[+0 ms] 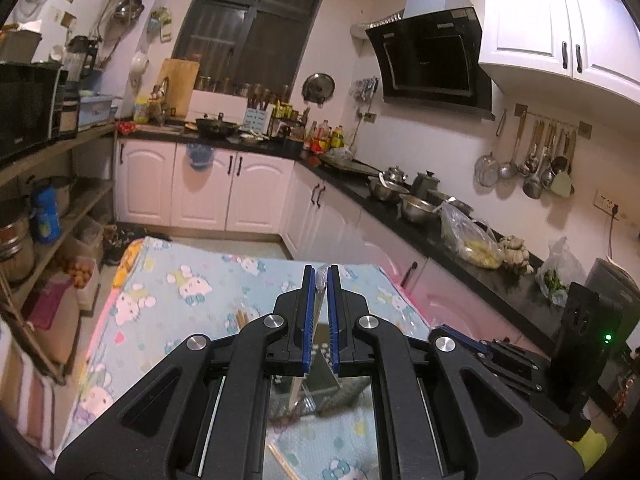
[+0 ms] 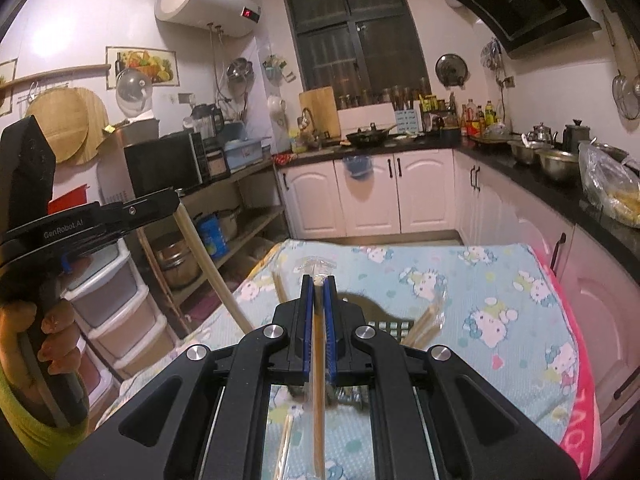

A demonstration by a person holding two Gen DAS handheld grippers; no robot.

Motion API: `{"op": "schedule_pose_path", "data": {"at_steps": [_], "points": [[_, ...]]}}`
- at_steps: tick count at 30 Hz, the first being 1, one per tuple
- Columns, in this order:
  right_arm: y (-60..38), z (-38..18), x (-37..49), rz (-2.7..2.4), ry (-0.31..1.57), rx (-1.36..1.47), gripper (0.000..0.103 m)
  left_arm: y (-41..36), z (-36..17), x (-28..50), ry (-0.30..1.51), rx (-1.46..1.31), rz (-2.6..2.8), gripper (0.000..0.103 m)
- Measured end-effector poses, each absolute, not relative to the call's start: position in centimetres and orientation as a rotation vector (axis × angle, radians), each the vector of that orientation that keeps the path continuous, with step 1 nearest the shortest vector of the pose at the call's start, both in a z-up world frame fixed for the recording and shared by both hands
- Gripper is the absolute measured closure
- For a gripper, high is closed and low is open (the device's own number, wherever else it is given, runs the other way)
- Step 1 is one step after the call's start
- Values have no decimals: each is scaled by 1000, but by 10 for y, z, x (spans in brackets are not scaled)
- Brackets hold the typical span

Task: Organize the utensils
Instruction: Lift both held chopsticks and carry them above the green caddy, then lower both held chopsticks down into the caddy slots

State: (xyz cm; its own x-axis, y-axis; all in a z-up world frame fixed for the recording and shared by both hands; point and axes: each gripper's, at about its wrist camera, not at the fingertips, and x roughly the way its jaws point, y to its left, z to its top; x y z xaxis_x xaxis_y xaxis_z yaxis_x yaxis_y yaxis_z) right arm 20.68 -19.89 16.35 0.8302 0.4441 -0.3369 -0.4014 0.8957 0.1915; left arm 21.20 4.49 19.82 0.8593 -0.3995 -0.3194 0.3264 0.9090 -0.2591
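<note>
Broadly, we list items from largest to smallest.

Table: the work surface carries a blue cartoon-print cloth (image 2: 460, 280), which gives the utensils a soft, non-slip bed. We hold both grippers above it.

Basket: a dark slotted basket (image 2: 390, 325) lies on the cloth just ahead of the right gripper. We judge it to be the collecting bin for the utensils, though most of it is hidden behind the fingers.

Left gripper (image 1: 321, 276): the jaws are drawn nearly together on a clear wrapper. In the right wrist view a long wooden stick (image 2: 208, 264) slants down from this gripper, so we judge it is clamped on a wrapped chopstick.

Right gripper (image 2: 319, 282): the jaws are pressed together on a wrapped chopstick (image 2: 318, 380) running lengthwise between the pads, with the crinkled wrapper end (image 2: 314, 266) projecting past the tips. Gripping along the shaft keeps it aligned for placing.

Loose chopsticks: a wrapped pair (image 2: 426, 322) rests at the basket's right edge; another (image 2: 279, 288) lies on the cloth to the left.

Obstructions: the left gripper's stick crosses near the table's left edge, and the loose pair partly overlaps the basket. We cannot tell whether the basket opening is free.
</note>
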Motion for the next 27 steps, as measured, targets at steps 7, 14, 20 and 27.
{"op": "schedule_pose_path", "data": {"at_steps": [7, 14, 20, 27], "points": [[-194, 178, 220, 446, 328, 119, 97, 43, 198, 225, 371, -193, -367, 101], [-188, 191, 234, 432, 265, 112, 97, 41, 190, 242, 364, -197, -346, 101], [-190, 198, 247, 415, 214, 122, 97, 42, 180, 251, 368, -217, -346, 101], [-191, 193, 264, 401, 197, 137, 97, 40, 164, 264, 388, -245, -352, 101]]}}
